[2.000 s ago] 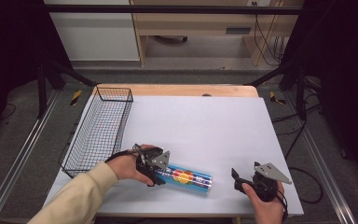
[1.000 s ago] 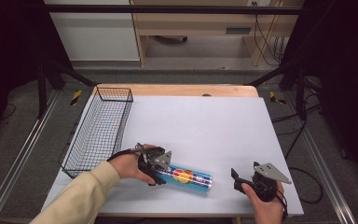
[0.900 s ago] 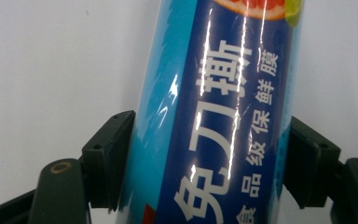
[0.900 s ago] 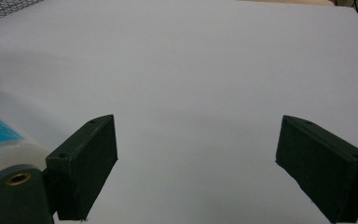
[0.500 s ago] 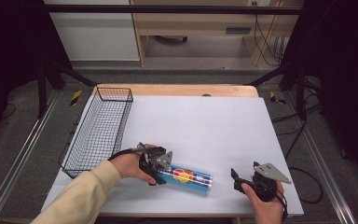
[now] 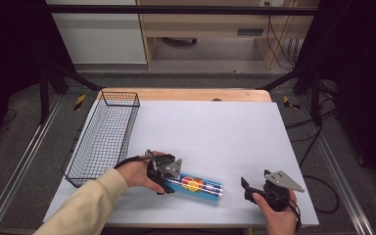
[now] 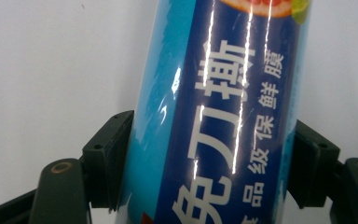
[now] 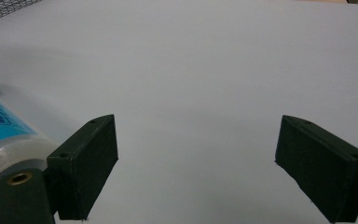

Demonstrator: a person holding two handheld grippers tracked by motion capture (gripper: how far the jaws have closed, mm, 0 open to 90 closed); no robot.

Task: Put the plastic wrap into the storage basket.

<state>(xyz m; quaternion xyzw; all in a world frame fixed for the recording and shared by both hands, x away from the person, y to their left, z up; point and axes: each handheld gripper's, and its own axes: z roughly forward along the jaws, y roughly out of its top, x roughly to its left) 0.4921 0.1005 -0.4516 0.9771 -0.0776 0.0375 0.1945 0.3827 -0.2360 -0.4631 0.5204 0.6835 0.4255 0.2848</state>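
My left gripper (image 6: 167, 177) pinches the blue roll (image 6: 196, 185) at its left end; my right gripper (image 6: 248, 188) waits spread and empty.

The wire basket (image 6: 103, 139) stands just left of my left hand, its near rim the 1 obstacle if I swing the roll that way. The roll lies flat on the white table (image 6: 215, 127) near the front edge, glossy wrap (image 7: 214, 116) between both pads; held this far off-centre, I judge it could droop or slip. To the right, nothing lies between it and my right gripper.
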